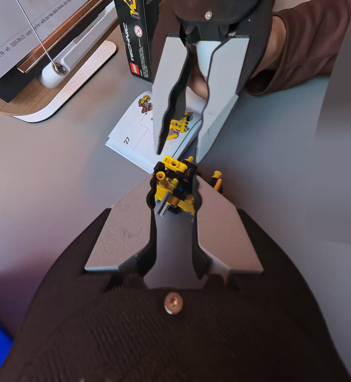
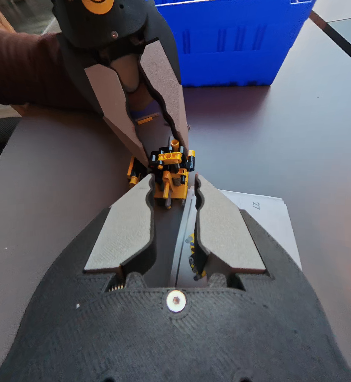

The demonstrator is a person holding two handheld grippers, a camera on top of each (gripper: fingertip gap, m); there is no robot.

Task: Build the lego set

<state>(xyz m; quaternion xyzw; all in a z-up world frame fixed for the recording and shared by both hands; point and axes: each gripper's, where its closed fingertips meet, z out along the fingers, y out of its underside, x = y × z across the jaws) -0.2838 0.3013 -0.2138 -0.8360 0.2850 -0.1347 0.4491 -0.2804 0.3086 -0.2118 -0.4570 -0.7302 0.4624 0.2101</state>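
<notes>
A smooth grey-brown desk (image 1: pixel 57 186) carries a small yellow-and-black brick model with a grey axle (image 1: pixel 175 186), standing at the edge of an open white instruction booklet (image 1: pixel 133 132). The left gripper (image 1: pixel 173 182), grey-padded with black inner faces, is clenched on the model, its fingertips pressing the model's two sides. The right gripper (image 2: pixel 174 182) faces it from the opposite side with its jaws spread; the model sits just ahead of its tips, near the left-hand finger, and whether that finger touches is hard to tell. A second small yellow-and-black brick piece (image 1: pixel 217 180) lies just beside the model, partly hidden behind a finger in both views. Only the left wrist view shows the upright black product box (image 1: pixel 137 41) and a white-footed stand holding papers (image 1: pixel 26 41); only the right wrist view shows the blue plastic crate (image 2: pixel 228 45) behind the model. A brown sleeve (image 2: pixel 21 72) is cut off at the frame edge.
</notes>
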